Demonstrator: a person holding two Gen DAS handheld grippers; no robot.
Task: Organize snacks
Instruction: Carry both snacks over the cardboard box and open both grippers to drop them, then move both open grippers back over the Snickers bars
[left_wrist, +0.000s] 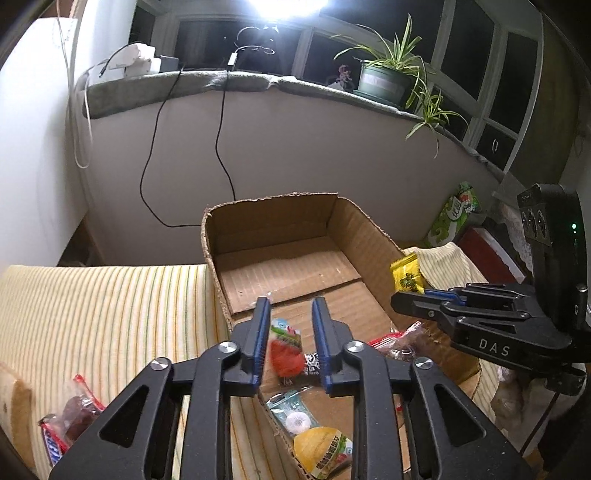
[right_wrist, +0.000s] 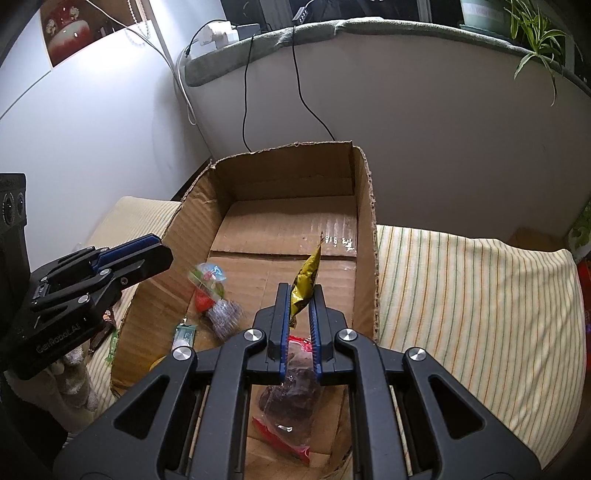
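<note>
A small yellow foil snack packet (right_wrist: 305, 284) is pinched near its lower end between the blue pads of the right gripper (right_wrist: 300, 295) and held upright above the open brown cardboard box (right_wrist: 365, 206). The packet is judged light, crinkly and slippery, best gripped across its flat sealed edge. The left gripper (left_wrist: 288, 306) is spread with nothing between its jaws, over a red-and-white wrapped sweet (left_wrist: 284, 350) inside the box. "DAS" is read on the right gripper's body; "GenRobot.AI" appears faintly on the left.

Yellow packet (right_wrist: 306, 284) above cardboard box (right_wrist: 365, 229), seemingly
</note>
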